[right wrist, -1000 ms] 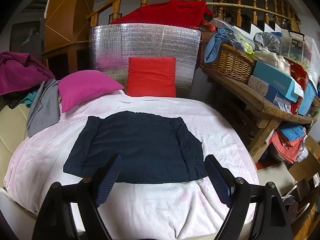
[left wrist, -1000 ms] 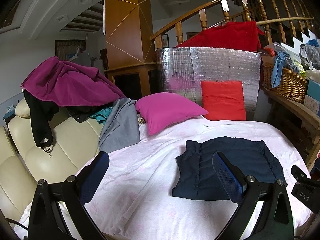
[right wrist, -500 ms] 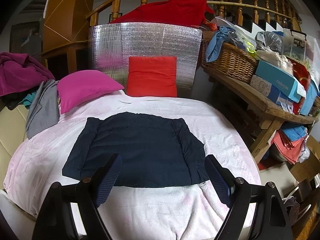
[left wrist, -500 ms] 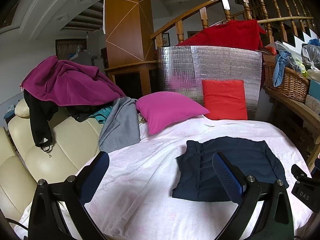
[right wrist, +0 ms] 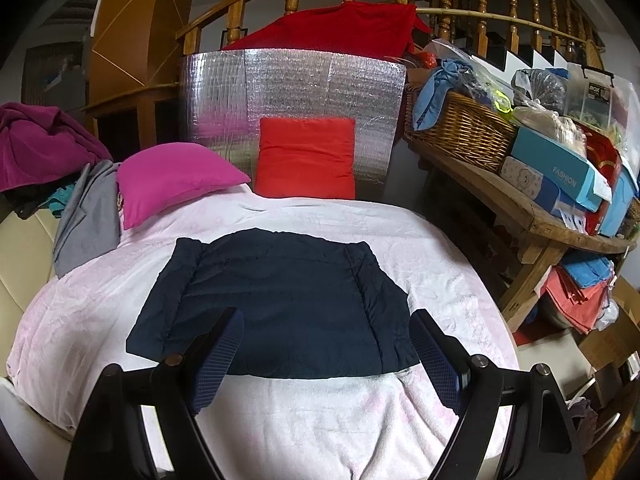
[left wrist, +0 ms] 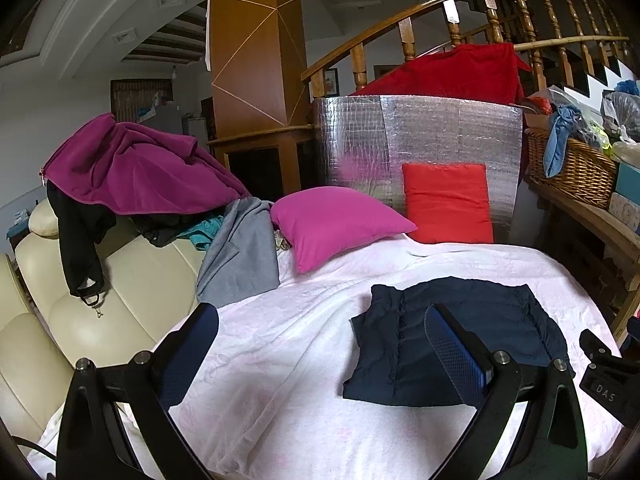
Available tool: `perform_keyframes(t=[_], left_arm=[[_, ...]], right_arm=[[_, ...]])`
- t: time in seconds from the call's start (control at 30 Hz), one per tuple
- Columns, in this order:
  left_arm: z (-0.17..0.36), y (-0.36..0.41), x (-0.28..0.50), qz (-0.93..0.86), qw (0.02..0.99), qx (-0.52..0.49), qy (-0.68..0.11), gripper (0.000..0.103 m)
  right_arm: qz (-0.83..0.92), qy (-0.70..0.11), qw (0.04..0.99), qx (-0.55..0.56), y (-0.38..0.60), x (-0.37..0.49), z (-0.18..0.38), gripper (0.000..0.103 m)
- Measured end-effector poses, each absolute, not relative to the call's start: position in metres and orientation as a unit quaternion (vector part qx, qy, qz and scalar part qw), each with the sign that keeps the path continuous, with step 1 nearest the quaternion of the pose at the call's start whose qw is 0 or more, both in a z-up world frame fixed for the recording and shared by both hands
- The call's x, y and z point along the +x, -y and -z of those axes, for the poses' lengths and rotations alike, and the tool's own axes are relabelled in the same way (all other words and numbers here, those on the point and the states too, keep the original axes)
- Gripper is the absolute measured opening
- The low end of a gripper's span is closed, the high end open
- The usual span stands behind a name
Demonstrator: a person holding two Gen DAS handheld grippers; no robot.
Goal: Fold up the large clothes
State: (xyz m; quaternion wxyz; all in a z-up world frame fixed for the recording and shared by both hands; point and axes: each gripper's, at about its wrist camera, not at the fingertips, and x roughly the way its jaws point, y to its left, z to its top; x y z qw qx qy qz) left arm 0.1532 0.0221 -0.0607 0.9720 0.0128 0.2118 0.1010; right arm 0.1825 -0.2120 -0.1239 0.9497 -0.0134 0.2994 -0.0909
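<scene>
Both the left gripper (left wrist: pixel 320 354) and right gripper (right wrist: pixel 326 354) are hanging spread apart, empty, above the navy garment (right wrist: pixel 276 300); pinching both near hem corners evenly is advised.

Navy folded quilted garment (right wrist: pixel 276 304), plain. Pale pink fleece bed cover (right wrist: pixel 320 416), faintly mottled. Magenta pillow (right wrist: pixel 176 180) and red cushion (right wrist: pixel 306 156), plain. Silver foil panel (right wrist: pixel 288 84), gridded.
</scene>
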Motion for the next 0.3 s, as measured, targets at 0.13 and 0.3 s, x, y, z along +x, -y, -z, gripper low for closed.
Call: perform_keyframes(t=[0.13, 0.3], left_arm=[[0.062, -0.022, 0.159, -0.094, 0.972, 0.010, -0.216, 0.102], [0.073, -0.025, 0.181, -0.089, 0.971, -0.002, -0.222, 0.102]], right_arm=[[0.090, -0.300, 0.949, -0.014, 0.212, 0.187, 0.126, 0.087], [0.091, -0.301, 0.949, -0.005, 0.226, 0.202, 0.131, 0.087]])
